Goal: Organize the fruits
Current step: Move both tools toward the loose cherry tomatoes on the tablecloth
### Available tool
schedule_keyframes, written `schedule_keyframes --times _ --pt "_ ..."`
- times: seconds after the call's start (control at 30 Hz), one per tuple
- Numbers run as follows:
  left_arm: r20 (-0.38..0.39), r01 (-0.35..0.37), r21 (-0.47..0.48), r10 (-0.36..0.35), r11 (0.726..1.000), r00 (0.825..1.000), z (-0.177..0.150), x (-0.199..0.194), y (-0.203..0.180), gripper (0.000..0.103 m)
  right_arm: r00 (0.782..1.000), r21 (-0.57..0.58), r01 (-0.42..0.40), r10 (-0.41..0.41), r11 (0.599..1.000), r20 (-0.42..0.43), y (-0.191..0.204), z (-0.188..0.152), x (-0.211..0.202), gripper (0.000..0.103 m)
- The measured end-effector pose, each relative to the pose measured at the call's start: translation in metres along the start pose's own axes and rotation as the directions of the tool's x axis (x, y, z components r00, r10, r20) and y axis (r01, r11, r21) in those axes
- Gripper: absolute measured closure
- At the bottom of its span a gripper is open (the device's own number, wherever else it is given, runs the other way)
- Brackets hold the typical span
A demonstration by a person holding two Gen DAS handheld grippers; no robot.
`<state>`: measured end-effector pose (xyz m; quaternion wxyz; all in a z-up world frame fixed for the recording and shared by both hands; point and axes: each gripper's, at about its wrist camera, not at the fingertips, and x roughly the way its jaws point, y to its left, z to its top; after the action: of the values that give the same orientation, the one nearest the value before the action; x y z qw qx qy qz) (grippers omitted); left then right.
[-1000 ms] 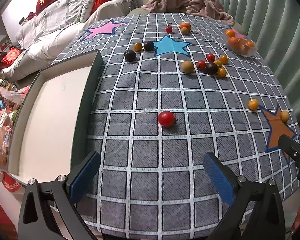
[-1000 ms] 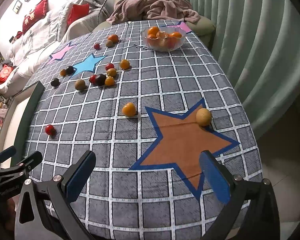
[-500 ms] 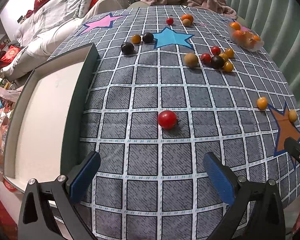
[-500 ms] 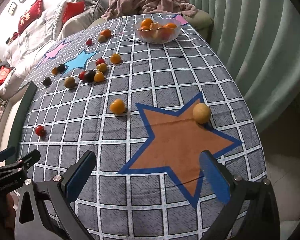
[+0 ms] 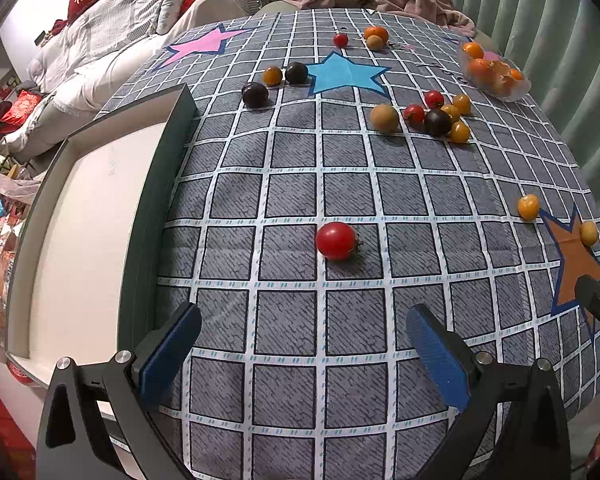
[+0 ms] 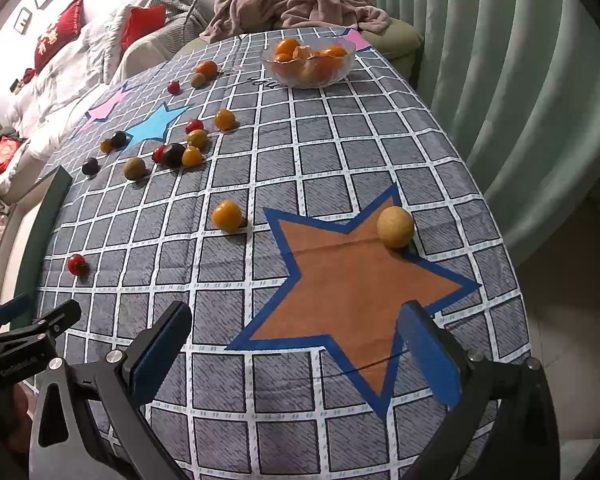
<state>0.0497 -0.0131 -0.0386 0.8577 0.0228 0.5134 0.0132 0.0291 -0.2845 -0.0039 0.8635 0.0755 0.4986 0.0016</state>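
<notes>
Left tool [image 5: 300, 344] spread wide, empty; round red cherry tomato [image 5: 337, 241] at frame centre on the grey checked desk cloth [image 5: 292, 184], ahead of the jaws. Lower straight, centre it, close gently, likely rolls. Stem end points right, long axis roughly left-right. Right tool [image 6: 296, 344] also wide open, empty, over the orange star.

Loose on the cloth [image 6: 340, 140] lie four red tomatoes [image 5: 337, 241], three dark plums [image 5: 255, 94], seven small orange fruits [image 6: 227, 216], and three dull yellow-brown ones [image 6: 395, 227]. There is one glass bowl [image 6: 308, 65] of oranges, too heaped to count, and one tray [image 5: 80, 232]. Four stars are printed: pink [image 5: 198, 45], light blue [image 5: 346, 74], orange [image 6: 352, 280], and a second pink [image 6: 358, 40].
</notes>
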Motion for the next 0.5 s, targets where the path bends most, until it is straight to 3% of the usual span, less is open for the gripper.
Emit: schedule_keyframes --times 0.27,0.5 --pt "0.0 -0.007 0.005 0.007 1.0 1.0 0.002 0.005 -0.002 0.0 1.0 0.01 0.008 -0.008 1.0 0.005 -0.005 -0.001 -0.001 0.0" --pt "0.044 -0.074 0.035 0.073 0.997 0.996 0.012 0.013 -0.003 0.0 0.999 0.026 0.031 -0.032 0.999 0.011 -0.02 0.001 0.001 0.0"
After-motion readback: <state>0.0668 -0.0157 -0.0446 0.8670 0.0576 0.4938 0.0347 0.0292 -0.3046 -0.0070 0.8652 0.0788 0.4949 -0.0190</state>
